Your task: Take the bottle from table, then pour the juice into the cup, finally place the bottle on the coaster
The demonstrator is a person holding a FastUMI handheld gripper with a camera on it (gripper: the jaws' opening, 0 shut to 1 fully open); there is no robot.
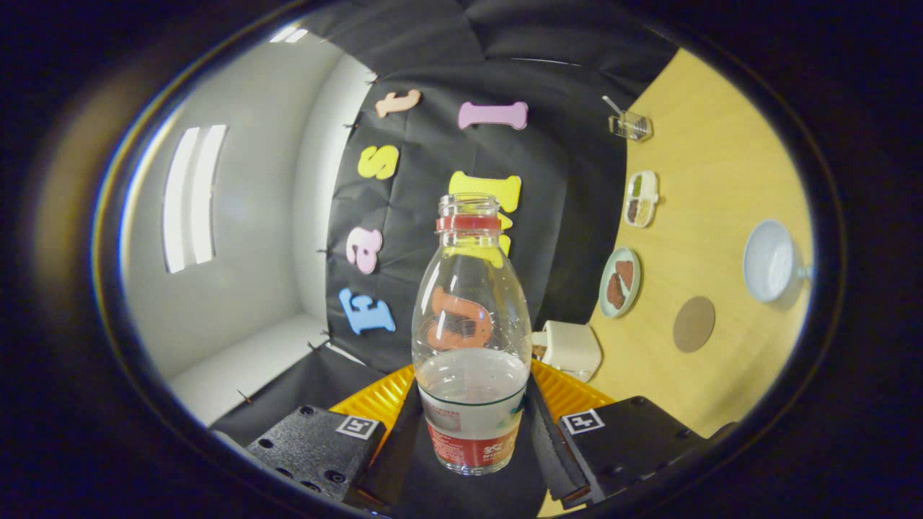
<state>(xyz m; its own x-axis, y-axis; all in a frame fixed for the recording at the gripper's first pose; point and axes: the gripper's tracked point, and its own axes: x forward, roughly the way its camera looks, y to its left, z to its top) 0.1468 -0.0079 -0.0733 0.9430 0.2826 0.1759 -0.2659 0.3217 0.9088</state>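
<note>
The view is rolled sideways, so the table stands on edge. The gripper clamps the uncapped bottle between both fingers, apparently lifted. Pouring seems in hand; next, its mouth must reach the cup, the coaster lying near.
</note>
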